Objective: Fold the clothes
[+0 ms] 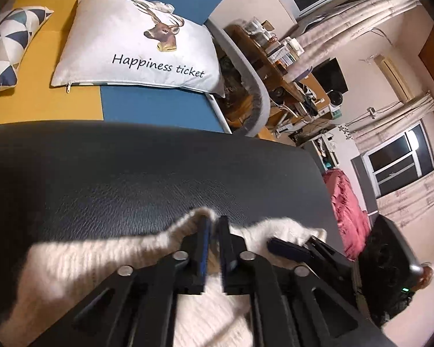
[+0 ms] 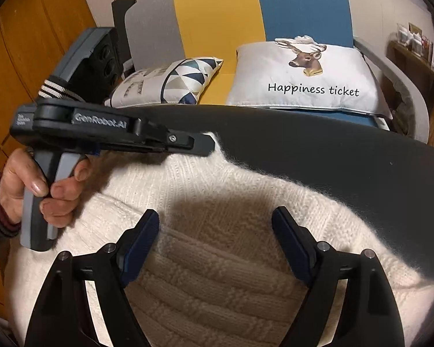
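A cream knitted sweater [image 2: 222, 231] lies on a black leather-like surface [image 2: 347, 159]. In the left wrist view my left gripper [image 1: 214, 225] is shut on a far edge of the sweater [image 1: 101, 260], pinching a fold between its pads. In the right wrist view the left gripper [image 2: 208, 144] shows from the side at the sweater's far left edge, held by a hand. My right gripper [image 2: 217, 225] is open, its fingers spread wide just above the middle of the sweater, holding nothing. The right gripper's fingertip [image 1: 286, 248] also shows in the left wrist view.
Behind the black surface stands a yellow, blue and grey sofa [image 2: 217, 29] with a white deer pillow [image 2: 306, 78] and a triangle-patterned pillow [image 2: 173, 81]. In the left wrist view a cluttered desk [image 1: 289, 66] and a pink cloth [image 1: 347, 208] lie to the right.
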Available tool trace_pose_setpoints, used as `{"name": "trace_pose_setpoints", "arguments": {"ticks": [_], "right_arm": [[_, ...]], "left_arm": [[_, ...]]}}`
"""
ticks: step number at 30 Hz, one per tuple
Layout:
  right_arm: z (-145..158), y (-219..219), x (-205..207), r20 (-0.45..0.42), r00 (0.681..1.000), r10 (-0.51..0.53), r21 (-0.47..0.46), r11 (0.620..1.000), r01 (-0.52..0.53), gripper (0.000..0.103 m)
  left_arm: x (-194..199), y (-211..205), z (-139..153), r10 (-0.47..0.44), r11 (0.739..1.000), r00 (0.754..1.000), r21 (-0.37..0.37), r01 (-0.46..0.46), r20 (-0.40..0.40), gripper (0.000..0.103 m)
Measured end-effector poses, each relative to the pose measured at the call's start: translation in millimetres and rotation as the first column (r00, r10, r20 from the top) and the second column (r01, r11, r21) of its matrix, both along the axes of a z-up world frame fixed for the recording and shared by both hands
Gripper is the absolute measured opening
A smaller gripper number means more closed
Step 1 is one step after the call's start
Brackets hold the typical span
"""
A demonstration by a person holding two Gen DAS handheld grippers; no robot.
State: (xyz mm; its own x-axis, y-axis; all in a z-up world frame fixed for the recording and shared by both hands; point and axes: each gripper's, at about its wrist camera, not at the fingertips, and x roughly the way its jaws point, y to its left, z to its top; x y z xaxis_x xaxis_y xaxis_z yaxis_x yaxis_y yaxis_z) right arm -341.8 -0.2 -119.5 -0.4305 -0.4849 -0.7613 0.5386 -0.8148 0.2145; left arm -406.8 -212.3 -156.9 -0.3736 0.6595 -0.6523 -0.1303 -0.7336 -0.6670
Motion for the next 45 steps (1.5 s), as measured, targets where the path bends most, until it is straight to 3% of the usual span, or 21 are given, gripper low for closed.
{"name": "trace_pose_setpoints", "arguments": {"ticks": [4,6,10,12,15,19,22,25,27,29,32,35,40,45], "right_arm": [[4,-3,4,-0.015,1.000,-0.001,0.029,1.000,0.001,0.083],[12,-5,9,-0.005,1.000,-0.001,0.016,1.000,0.002,0.084],[30,-31,30,0.016,0.978,0.208,-0.197,0.960,-0.201,0.084],[36,-54,32,0.010,0.950,0.313,-0.252,0.920,-0.301,0.084],[32,-86,15,0.037,0.924,0.382,-0.273,0.893,-0.358,0.084],[9,-110,-24,0.153,0.915,0.373,-0.316,0.896,-0.312,0.084],[-8,-119,-44,0.246,0.890,0.383,-0.367,0.887,-0.280,0.084],[-13,-129,-51,0.290,0.853,0.434,-0.465,0.843,-0.271,0.084],[-11,-133,-56,0.298,0.829,0.474,-0.582,0.778,-0.236,0.086],[-12,-135,-68,0.299,0.841,0.450,-0.630,0.756,-0.180,0.091],[-23,-139,-77,0.354,0.859,0.370,-0.558,0.820,-0.124,0.091],[-18,-138,-77,0.359,0.858,0.368,-0.558,0.822,-0.118,0.091],[15,-108,-64,0.305,0.879,0.366,-0.569,0.810,-0.140,0.091],[30,-77,-48,0.292,0.883,0.368,-0.560,0.814,-0.154,0.091]], "left_arm": [[24,-55,41,0.041,0.998,0.997,0.046,-0.039,-0.061,0.024],[36,-86,57,0.048,0.999,0.996,0.025,-0.046,-0.078,0.025],[62,-125,65,0.056,0.996,0.995,-0.064,-0.062,-0.082,0.025],[77,-130,62,0.034,0.992,0.995,-0.120,-0.045,-0.094,0.025],[99,-119,49,-0.023,0.978,0.993,-0.210,-0.002,-0.120,0.025],[114,-123,29,-0.033,0.973,0.992,-0.233,0.005,-0.118,0.025],[119,-128,19,-0.008,0.974,0.993,-0.225,-0.020,-0.121,0.023],[122,-131,15,0.017,0.977,0.991,-0.208,-0.044,-0.131,0.023],[124,-133,13,0.029,0.979,0.991,-0.197,-0.055,-0.133,0.023],[125,-135,11,0.043,0.981,0.991,-0.180,-0.066,-0.130,0.023],[123,-135,13,0.045,0.981,0.992,-0.182,-0.067,-0.120,0.023],[120,-127,27,0.027,0.977,0.989,-0.204,-0.056,-0.144,0.023],[103,-99,46,-0.050,0.968,0.979,-0.253,-0.002,-0.197,0.023],[78,-73,33,-0.094,0.938,0.984,-0.344,0.037,-0.150,0.023]]}}
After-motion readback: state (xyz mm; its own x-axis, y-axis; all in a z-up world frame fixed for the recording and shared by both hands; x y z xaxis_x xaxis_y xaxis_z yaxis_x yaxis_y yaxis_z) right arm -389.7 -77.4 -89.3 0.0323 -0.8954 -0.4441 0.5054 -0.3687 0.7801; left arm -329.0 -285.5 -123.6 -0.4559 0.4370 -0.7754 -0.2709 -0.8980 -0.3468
